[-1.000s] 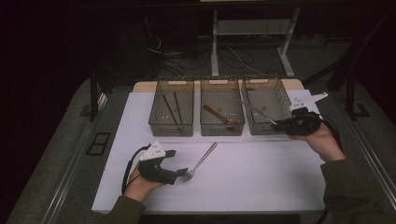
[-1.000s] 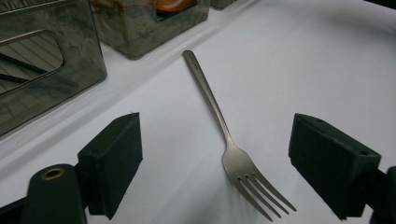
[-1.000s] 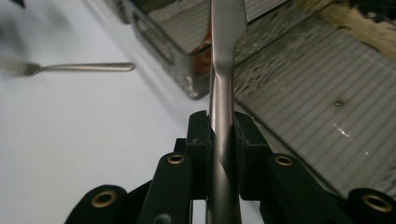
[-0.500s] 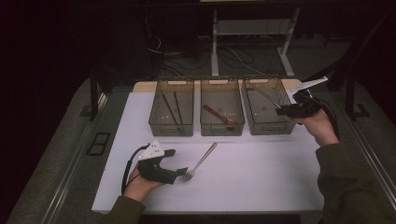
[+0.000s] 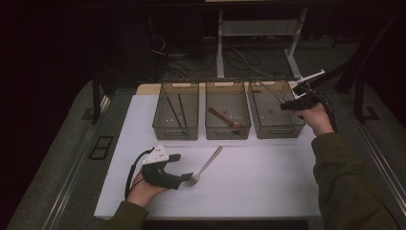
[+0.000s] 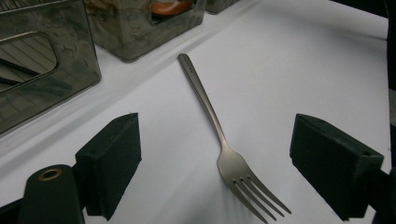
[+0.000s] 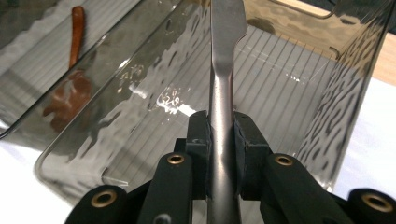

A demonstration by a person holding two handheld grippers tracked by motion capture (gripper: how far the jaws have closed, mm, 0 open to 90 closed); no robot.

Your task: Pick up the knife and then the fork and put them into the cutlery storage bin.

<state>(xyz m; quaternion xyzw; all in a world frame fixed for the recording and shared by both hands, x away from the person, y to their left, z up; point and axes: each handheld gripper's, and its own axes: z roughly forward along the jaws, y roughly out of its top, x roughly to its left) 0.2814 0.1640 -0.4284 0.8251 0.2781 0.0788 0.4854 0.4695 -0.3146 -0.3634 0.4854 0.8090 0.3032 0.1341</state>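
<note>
A metal fork [image 5: 206, 165] lies on the white mat, tines toward the person. My left gripper [image 5: 184, 178] rests on the mat, open, its jaws standing on either side of the fork's tines [image 6: 254, 196] without touching them. My right gripper [image 5: 286, 106] is held at the right side of the right-hand clear bin [image 5: 277, 132], shut on the flat handle of a metal utensil [image 7: 226, 46]. That utensil [image 5: 270, 91] sticks out over the bin's inside; its far end is hidden from me.
Three clear bins stand in a row at the mat's far edge. The left bin [image 5: 165, 127] holds two dark chopsticks [image 5: 176, 110]. The middle bin [image 5: 227, 132] holds a brown wooden spoon [image 5: 225, 118]. Bare white mat [image 5: 268, 182] spreads in front.
My right hand has moved away from the person and leftward, carrying the utensil over the right bin. The left gripper and the fork have stayed put.
</note>
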